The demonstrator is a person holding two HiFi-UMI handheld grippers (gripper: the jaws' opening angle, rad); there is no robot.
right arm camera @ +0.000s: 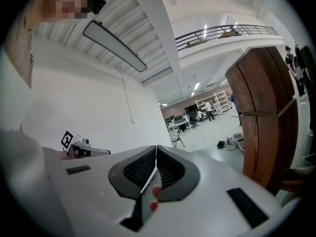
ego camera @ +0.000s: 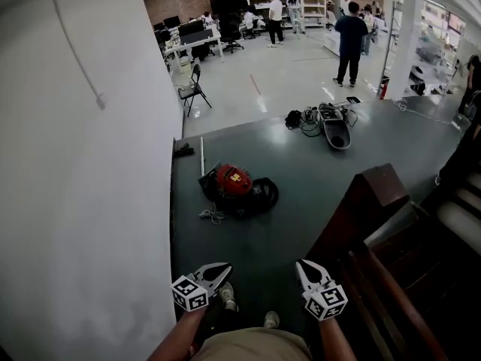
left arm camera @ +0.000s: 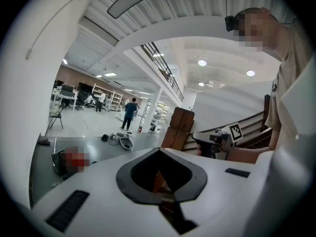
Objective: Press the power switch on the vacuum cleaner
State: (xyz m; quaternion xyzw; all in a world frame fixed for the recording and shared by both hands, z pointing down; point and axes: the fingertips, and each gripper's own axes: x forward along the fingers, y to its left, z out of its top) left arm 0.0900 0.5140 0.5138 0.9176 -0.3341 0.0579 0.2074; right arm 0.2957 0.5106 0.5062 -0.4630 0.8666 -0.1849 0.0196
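Vacuum cleaner (ego camera: 234, 180) lay on the floor (ego camera: 308, 194) well ahead, nearer the left gripper (ego camera: 225, 268); both grippers' jaws were closed and empty.

left tool (ego camera: 225, 269): jaws together, forearm forward | right tool (ego camera: 301, 266): jaws together, forearm forward

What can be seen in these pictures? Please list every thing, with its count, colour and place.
vacuum cleaner: one, red and black, on the dark floor, centre.
loose cable: one, light, beside the vacuum cleaner.
folding chair: one, black, on the pale floor behind.
pile of gear: one, dark, at the dark floor's far edge.
wooden stair post: one, brown, right.
wall: one, white, left.
people: several, dark or white tops, standing far back.
shoes: two, pale, bottom.
left hand-held gripper: one, white, jaws together, empty.
right hand-held gripper: one, white, jaws together, empty.
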